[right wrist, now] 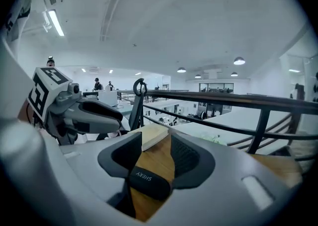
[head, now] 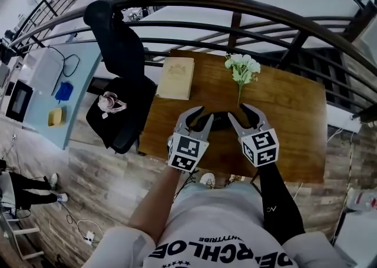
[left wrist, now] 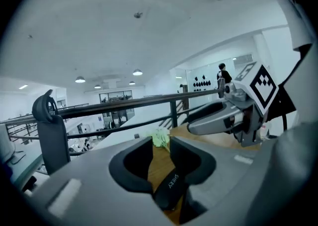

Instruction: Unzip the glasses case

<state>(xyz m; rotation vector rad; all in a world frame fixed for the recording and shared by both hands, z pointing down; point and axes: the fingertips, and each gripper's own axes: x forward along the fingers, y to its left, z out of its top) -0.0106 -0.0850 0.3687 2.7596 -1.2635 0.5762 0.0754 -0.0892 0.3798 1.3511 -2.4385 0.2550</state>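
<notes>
A black glasses case [head: 217, 121] printed with white letters lies on the wooden table [head: 294, 113], between my two grippers. In the head view my left gripper [head: 200, 116] stands open on the case's left side and my right gripper [head: 242, 113] stands open on its right. Both are held above the tabletop and point a little downward. The left gripper view shows the case [left wrist: 171, 188] low in the gap of the open left gripper [left wrist: 160, 160], untouched by the pads. The right gripper view shows the case [right wrist: 146, 180] the same way below the open right gripper [right wrist: 156, 155].
A cream book [head: 175, 77] lies at the table's far left and a sprig of white flowers [head: 241, 69] at the far middle. A black office chair [head: 118, 84] stands left of the table. A dark railing [head: 235, 10] runs behind it.
</notes>
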